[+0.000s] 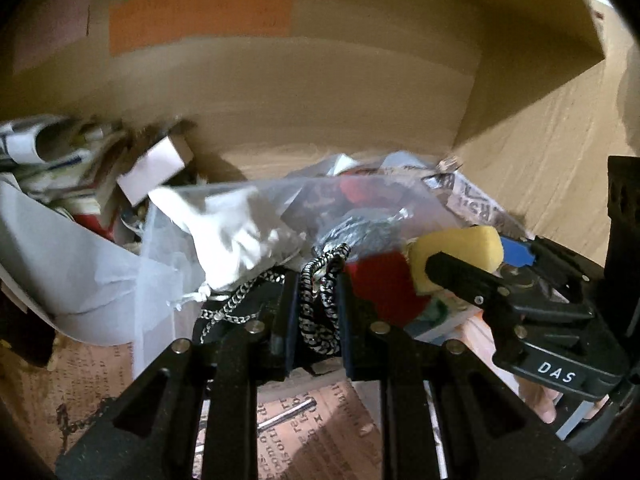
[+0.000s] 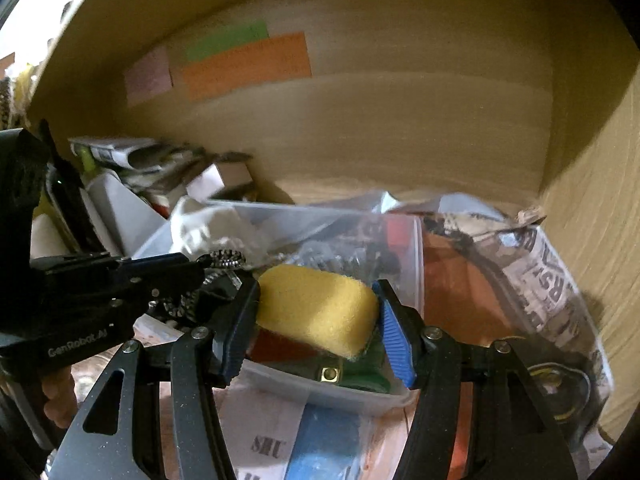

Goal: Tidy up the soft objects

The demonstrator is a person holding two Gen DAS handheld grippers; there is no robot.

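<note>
My right gripper (image 2: 318, 312) is shut on a yellow sponge (image 2: 316, 308) and holds it over a clear plastic container (image 2: 416, 264). The sponge also shows in the left wrist view (image 1: 456, 252), with the right gripper (image 1: 480, 276) around it. My left gripper (image 1: 316, 300) is shut on a black-and-white braided cord (image 1: 320, 308), beside a red soft piece (image 1: 380, 284). In the right wrist view the left gripper (image 2: 224, 268) comes in from the left with the cord (image 2: 226, 258). The container holds a white cloth (image 2: 208, 228), red and green items.
All this sits inside a wooden cabinet with a back wall (image 2: 360, 140) bearing orange, green and pink notes (image 2: 248, 64). Newspaper (image 2: 540, 276) lines the shelf. Boxes and papers (image 1: 80, 160) are piled at the left. The right side wall (image 2: 600, 260) is close.
</note>
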